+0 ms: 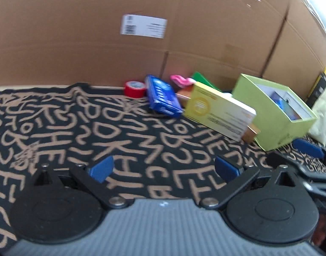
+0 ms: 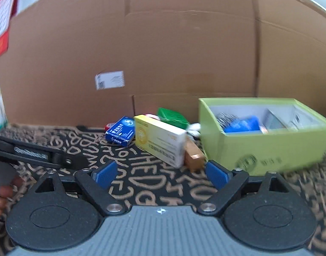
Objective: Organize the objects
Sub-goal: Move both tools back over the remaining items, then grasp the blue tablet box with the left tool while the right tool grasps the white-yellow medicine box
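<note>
A pile of objects lies by the cardboard wall: a red tape roll point(image 1: 134, 89), a blue box point(image 1: 163, 96) point(image 2: 121, 132), a yellow-and-white box point(image 1: 220, 115) point(image 2: 160, 141), a pink item point(image 1: 181, 80), a green item point(image 2: 172, 116) and a copper-coloured block point(image 2: 194, 155). An open green box point(image 1: 276, 111) point(image 2: 267, 147) holds a blue item and other things. My left gripper point(image 1: 164, 168) is open and empty, well short of the pile. My right gripper point(image 2: 162, 172) is open and empty, just before the yellow box and green box.
A large cardboard wall point(image 1: 141, 32) point(image 2: 163, 53) closes the back. The surface is a black cloth with tan letters point(image 1: 99, 128). The left gripper's arm point(image 2: 35, 154) lies at the left of the right wrist view. A pale bag point(image 1: 325, 115) stands at the far right.
</note>
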Demonstrator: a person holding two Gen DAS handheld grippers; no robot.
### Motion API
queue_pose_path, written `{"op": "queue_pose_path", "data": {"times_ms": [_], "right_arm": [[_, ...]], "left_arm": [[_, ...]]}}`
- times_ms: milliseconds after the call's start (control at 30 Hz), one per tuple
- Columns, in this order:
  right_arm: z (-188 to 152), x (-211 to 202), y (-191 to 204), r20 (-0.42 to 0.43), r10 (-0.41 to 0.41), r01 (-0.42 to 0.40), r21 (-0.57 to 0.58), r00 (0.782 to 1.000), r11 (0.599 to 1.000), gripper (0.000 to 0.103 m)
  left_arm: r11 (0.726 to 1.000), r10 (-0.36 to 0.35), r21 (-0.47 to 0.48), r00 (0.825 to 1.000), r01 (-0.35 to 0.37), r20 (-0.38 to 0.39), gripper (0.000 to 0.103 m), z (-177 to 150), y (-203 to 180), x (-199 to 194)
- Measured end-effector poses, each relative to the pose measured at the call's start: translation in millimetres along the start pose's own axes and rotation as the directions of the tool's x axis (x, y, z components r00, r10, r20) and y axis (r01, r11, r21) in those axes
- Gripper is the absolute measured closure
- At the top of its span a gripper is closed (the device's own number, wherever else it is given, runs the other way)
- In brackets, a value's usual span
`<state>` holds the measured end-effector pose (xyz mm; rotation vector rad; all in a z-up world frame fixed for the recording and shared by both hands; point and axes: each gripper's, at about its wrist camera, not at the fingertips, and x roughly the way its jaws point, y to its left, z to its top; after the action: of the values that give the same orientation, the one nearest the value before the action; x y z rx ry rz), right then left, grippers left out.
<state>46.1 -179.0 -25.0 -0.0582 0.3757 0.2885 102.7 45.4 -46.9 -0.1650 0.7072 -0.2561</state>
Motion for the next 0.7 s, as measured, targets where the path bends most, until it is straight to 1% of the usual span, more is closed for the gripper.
{"op": "queue_pose_path", "data": {"times_ms": [67, 133, 200, 267, 300, 367, 400, 433, 467, 533, 567, 600, 667, 700], "right_arm": [[10.8, 20.1, 8.7, 0.012, -0.036, 0.037, -0.085, 0.999, 0.996, 0.013], [22.1, 43.9, 13.4, 0.020, -0.087, 0.088, -0.143, 0.996, 0.986, 0.014], [32.7, 67.9, 14.3, 0.014, -0.126, 0.127, -0.176, 0.992, 0.976, 0.014], [38.0, 92.3, 15.3, -0.007, -0.152, 0.148, -0.201, 0.988, 0.969, 0.016], [40.0, 100.3, 14.7, -0.018, -0.156, 0.149, -0.209, 0.988, 0.966, 0.019], [39.9, 113.6, 14.8, -0.036, -0.169, 0.156, -0.226, 0.985, 0.962, 0.034], [39.4, 116.4, 14.8, -0.054, -0.170, 0.153, -0.229, 0.984, 0.961, 0.056], [37.5, 115.0, 15.6, -0.070, -0.161, 0.142, -0.221, 0.984, 0.965, 0.058], [33.8, 105.5, 18.2, -0.052, -0.149, 0.135, -0.217, 0.987, 0.967, 0.059], [22.4, 79.7, 29.2, -0.023, -0.071, 0.063, -0.251, 0.997, 0.966, 0.057], [15.2, 67.0, 37.3, -0.017, -0.031, 0.025, -0.293, 0.999, 0.956, 0.058], [7.6, 56.0, 44.4, -0.038, 0.013, -0.025, -0.326, 0.999, 0.945, 0.058], [-4.2, 39.6, 50.5, -0.090, 0.093, -0.117, -0.315, 0.992, 0.942, 0.051], [-7.6, 33.9, 50.7, -0.101, 0.118, -0.143, -0.295, 0.988, 0.945, 0.043]], "left_arm": [[1.000, -0.002, -0.009, 1.000, 0.002, 0.005, 0.000, 2.4, 7.6, -1.3], [1.000, 0.004, -0.009, 1.000, -0.004, 0.012, 0.000, 6.2, 12.2, 0.4], [1.000, 0.011, -0.012, 1.000, -0.011, 0.010, 0.000, 10.7, 15.6, 4.9], [1.000, 0.016, -0.012, 1.000, -0.015, 0.009, 0.000, 16.4, 18.4, 12.0], [1.000, 0.017, -0.011, 1.000, -0.017, 0.008, 0.000, 20.3, 19.4, 16.1], [1.000, 0.026, -0.010, 1.000, -0.025, 0.007, 0.000, 29.4, 21.1, 24.9], [0.999, 0.034, -0.013, 0.999, -0.034, 0.010, 0.000, 33.6, 22.2, 29.1], [0.999, 0.040, -0.015, 0.999, -0.039, 0.013, 0.000, 38.0, 23.6, 33.4], [0.999, 0.046, -0.018, 0.999, -0.045, 0.018, 0.000, 42.7, 25.1, 37.9], [0.998, 0.062, -0.021, 0.998, -0.061, 0.022, 0.000, 53.2, 26.8, 48.8], [0.997, 0.071, -0.023, 0.997, -0.070, 0.023, 0.000, 59.2, 27.0, 55.4], [0.997, 0.077, -0.025, 0.997, -0.077, 0.023, 0.000, 64.8, 26.5, 61.7], [0.997, 0.078, -0.031, 0.997, -0.077, 0.018, 0.000, 74.6, 23.5, 74.8], [0.998, 0.063, -0.022, 0.998, -0.063, 0.014, 0.000, 78.3, 20.0, 81.2]]}}
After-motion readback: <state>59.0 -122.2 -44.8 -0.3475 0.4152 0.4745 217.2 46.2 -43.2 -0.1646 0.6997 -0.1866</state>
